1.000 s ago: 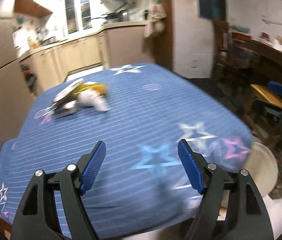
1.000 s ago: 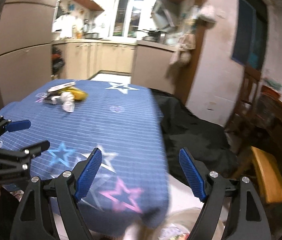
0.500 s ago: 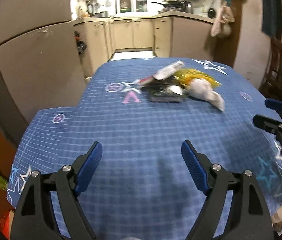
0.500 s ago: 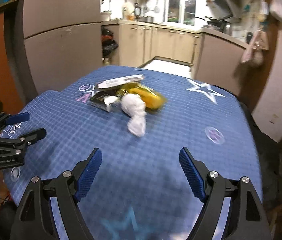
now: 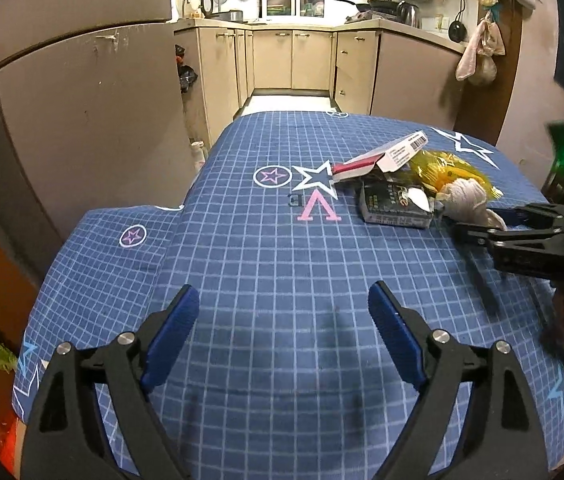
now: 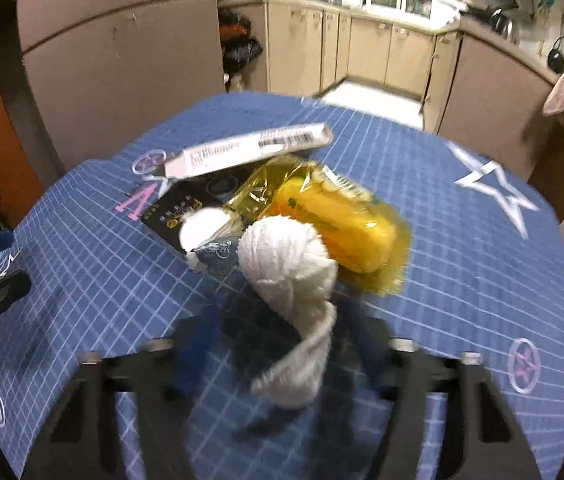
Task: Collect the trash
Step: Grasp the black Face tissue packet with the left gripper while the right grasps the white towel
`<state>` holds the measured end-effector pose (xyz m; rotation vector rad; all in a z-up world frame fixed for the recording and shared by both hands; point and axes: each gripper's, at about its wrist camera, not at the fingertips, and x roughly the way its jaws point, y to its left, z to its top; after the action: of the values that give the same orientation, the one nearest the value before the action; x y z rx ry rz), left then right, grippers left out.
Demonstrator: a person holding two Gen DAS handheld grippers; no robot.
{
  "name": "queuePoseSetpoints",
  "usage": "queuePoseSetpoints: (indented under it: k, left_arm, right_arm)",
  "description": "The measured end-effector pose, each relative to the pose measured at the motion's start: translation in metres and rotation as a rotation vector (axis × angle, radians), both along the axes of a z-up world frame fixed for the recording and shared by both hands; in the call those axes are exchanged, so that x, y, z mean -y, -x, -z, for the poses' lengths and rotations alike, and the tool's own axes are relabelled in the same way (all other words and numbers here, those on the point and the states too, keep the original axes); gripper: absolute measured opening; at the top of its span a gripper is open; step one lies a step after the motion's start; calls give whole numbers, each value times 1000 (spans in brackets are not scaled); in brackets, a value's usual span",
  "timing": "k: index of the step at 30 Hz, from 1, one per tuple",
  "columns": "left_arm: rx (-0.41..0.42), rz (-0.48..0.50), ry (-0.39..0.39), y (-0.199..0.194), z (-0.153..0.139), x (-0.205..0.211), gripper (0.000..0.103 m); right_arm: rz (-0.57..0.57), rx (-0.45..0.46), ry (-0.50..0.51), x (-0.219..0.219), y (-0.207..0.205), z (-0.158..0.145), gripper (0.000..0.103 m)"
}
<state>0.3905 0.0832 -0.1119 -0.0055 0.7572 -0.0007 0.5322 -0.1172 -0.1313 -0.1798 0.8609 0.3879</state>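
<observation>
A pile of trash lies on the blue star-patterned tablecloth [image 5: 266, 264]: a crumpled white tissue wad [image 6: 288, 258], a yellow plastic package [image 6: 338, 220], a black box [image 6: 178, 210] and a white-and-red carton [image 6: 242, 148]. My right gripper [image 6: 282, 344] is open, blurred, with its jaws on either side of the tissue's tail. It also shows in the left wrist view [image 5: 494, 224] beside the tissue [image 5: 468, 198]. My left gripper [image 5: 282, 336] is open and empty over bare cloth, well short of the pile.
A beige fridge [image 5: 82, 80] stands left of the table. Kitchen cabinets [image 5: 294, 60] line the back. Bags hang on the right wall [image 5: 482, 52]. The table edge drops off at the near left [image 5: 42, 320].
Both grippers moved forward over the table. The right one closed in on the pile and now straddles the tissue's tail. The left one edged closer, still open.
</observation>
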Motion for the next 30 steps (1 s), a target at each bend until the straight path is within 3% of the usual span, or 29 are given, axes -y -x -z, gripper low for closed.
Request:
queuePoseSetpoints:
  k: [1,4,10,14,17,19,26,28,30]
  left_arm:
    - [0,1,1,-2,0,2,84]
    - [-13,21,21,-13,-2,7,85]
    - [-29,164,42,-39,0,41,93]
    - [-30,170,44,-67,5,61,93]
    - [-27,138,-4,-88,9,72,93]
    - [-69,141,-11,-104,14,77,93]
    - [-69,199,-19,-118,11,91,93]
    - [-60,208,-64,-120,12,98,94]
    - [-132,199,-48,-129,20,95,94]
  right_arm:
    - [0,6,-5,-1,0,-1,39]
    - [2,9,-37,4,7,-3,32]
    - [27,39,-118,39,65,-10,31]
    - [74,44,-197,70,102,-11,31]
    - [106,47,-248,92,127,-10,31]
    - [119,58,-261,101,139,-12,31]
    - [143,61,-292,120,152,-10,32]
    - [147,63,-307,123,155,-10,32]
    - [149,69,-316,123,156,-10,32]
